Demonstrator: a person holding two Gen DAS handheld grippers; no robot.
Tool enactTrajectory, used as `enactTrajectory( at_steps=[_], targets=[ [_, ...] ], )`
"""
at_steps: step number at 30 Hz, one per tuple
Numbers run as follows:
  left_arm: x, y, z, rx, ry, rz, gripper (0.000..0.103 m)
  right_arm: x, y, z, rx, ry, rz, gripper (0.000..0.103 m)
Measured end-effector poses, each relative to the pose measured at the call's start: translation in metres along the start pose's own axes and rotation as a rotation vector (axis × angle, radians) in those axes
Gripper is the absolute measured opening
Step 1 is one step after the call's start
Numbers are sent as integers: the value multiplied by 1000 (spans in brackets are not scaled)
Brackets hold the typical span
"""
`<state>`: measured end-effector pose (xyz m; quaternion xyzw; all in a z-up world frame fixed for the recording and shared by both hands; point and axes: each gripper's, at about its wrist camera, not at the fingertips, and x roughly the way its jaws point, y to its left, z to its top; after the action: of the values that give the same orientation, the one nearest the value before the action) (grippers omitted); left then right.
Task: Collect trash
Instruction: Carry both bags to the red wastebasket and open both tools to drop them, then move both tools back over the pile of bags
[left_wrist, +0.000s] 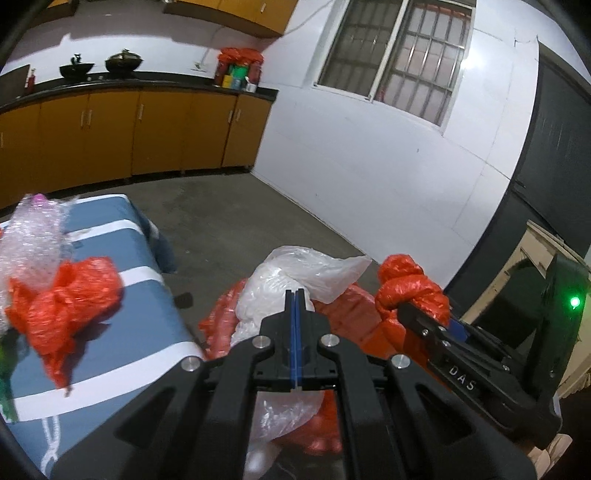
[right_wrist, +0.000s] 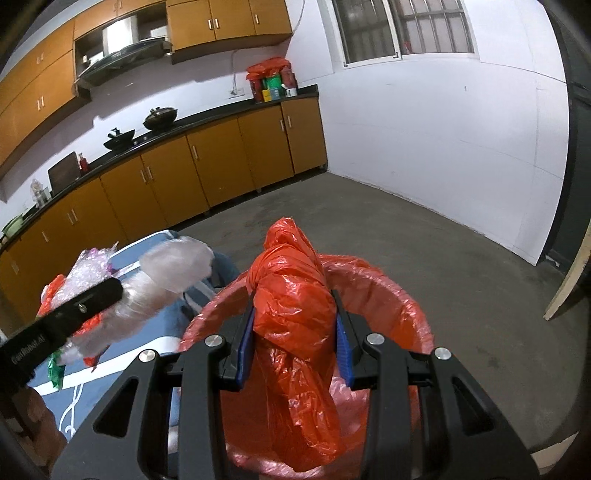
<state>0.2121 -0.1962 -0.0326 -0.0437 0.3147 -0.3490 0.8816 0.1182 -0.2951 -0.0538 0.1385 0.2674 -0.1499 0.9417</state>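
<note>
We hold the right gripper (right_wrist: 295, 325) over the bin (right_wrist: 406, 306) lined in thin red plastic, its blue pads pressed against a knotted red plastic bag (right_wrist: 291, 295) that hangs down into the bin's mouth. The left gripper (left_wrist: 295, 295) has its fingers pinched together on a clear plastic bag (left_wrist: 295, 266), which in the right wrist view juts out at about 10 o'clock from the bin, above the edge of the tabletop (left_wrist: 147, 295).

Judging by this, we are midway. Two pieces are lifted and poised for dropping, the red one already over the opening, the clear one beside it, not yet clearly above.

On the blue striped cloth of the tabletop more trash waits: a crumpled red bag (left_wrist: 62, 295), a wad of bubble wrap (left_wrist: 33, 236) at its 11 o'clock touching it, and a scrap of green wrapper (left_wrist: 7, 369) at the left edge. We cannot tell what already lies in the bin.
</note>
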Motion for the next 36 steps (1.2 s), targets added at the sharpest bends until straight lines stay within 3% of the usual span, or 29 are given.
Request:
enactTrajectory(
  at_steps=[4, 7, 10, 14, 18, 22, 29, 36],
  targets=[
    [15, -9, 0, 15, 22, -17, 2, 4, -9, 5, 30, -7, -10, 39],
    [25, -12, -3, 15, 44, -18, 4, 7, -14, 7, 51, -9, -10, 51],
    [32, -8, -6, 0, 68, -8, 21, 7, -23, 6, 65, -8, -10, 60],
    [24, 8, -12, -27, 67, 40, 33, 4, -30, 1, 71, -1, -22, 60],
    [3, 22, -16, -24, 27, 136, 55, -2, -26, -2, 48, -8, -35, 60],
    [-22, 35, -24, 5, -5, 247, 65, -5, -13, -3, 10, -17, -25, 60],
    [-69, 74, -36, 3, -48, 431, 76, -5, 29, -3, -66, -21, 37, 60],
    [-120, 131, -48, -94, -87, 607, 81, -1, 89, -12, -151, -1, 136, 60]
  ],
)
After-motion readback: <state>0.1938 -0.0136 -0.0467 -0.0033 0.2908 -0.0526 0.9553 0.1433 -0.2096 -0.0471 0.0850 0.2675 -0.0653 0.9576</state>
